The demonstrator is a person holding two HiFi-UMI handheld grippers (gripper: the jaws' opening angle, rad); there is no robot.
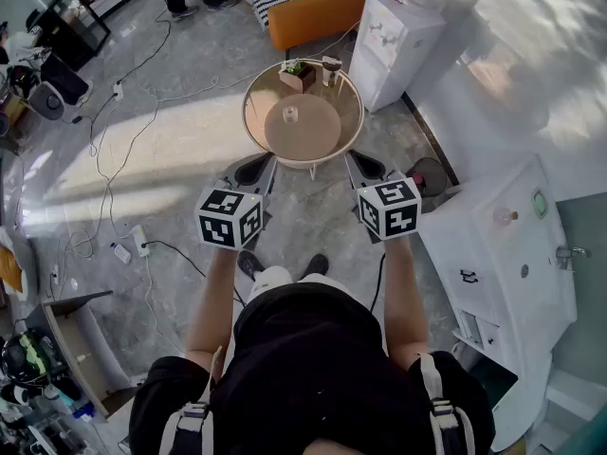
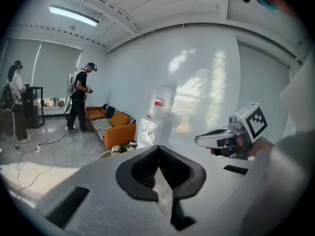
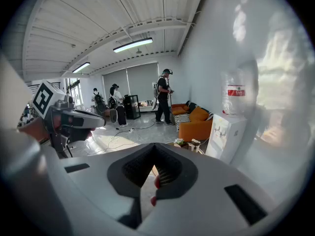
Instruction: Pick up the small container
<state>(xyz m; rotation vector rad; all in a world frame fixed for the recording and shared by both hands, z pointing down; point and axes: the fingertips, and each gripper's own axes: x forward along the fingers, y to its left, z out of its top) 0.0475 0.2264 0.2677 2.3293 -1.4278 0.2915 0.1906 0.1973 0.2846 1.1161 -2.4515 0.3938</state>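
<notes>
The small container [image 1: 290,114], a little pale cup-like thing, stands near the middle of a round glass-topped table [image 1: 252,131] ahead of me. Both grippers hang short of the table's near edge, with nothing between their jaws. In the head view the left gripper [image 1: 258,164] is at the table's near left and the right gripper [image 1: 363,162] at its near right. In the left gripper view its own dark jaws [image 2: 158,149] meet, and in the right gripper view the jaws [image 3: 155,149] are shut too. The container is hidden behind the jaws in both gripper views.
At the table's far side stand a small plant box [image 1: 297,72] and a cup [image 1: 331,67]. A water dispenser [image 1: 398,31] and an orange sofa [image 1: 318,8] lie beyond. A white cabinet [image 1: 503,254] stands at the right. Cables [image 1: 142,140] cross the floor; people [image 3: 164,95] stand far off.
</notes>
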